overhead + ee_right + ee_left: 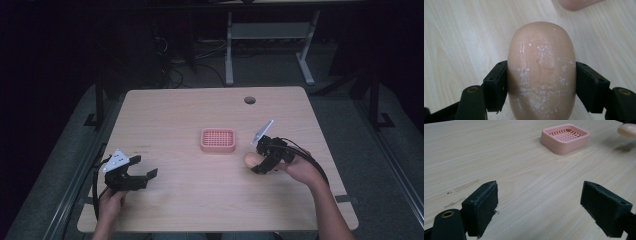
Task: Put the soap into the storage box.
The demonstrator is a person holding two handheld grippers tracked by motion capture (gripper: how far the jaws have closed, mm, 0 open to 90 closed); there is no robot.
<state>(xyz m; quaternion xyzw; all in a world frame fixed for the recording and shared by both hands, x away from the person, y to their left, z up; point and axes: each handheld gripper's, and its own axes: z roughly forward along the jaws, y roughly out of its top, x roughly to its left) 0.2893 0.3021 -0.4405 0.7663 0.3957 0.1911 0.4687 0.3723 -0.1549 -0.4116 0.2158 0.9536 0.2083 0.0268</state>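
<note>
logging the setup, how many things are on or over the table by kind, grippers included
Pink plastic soap dish with a grid top: 1
Peach oval soap bar, clamped in the right gripper: 1
Black two-jaw grippers, right one and the left gripper with its jaws apart: 2
Total: 4

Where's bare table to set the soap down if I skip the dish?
Bare wood runs between the left gripper and the soap dish, also along the near edge. It is tight only where the right gripper holds the soap beside the dish.
</note>
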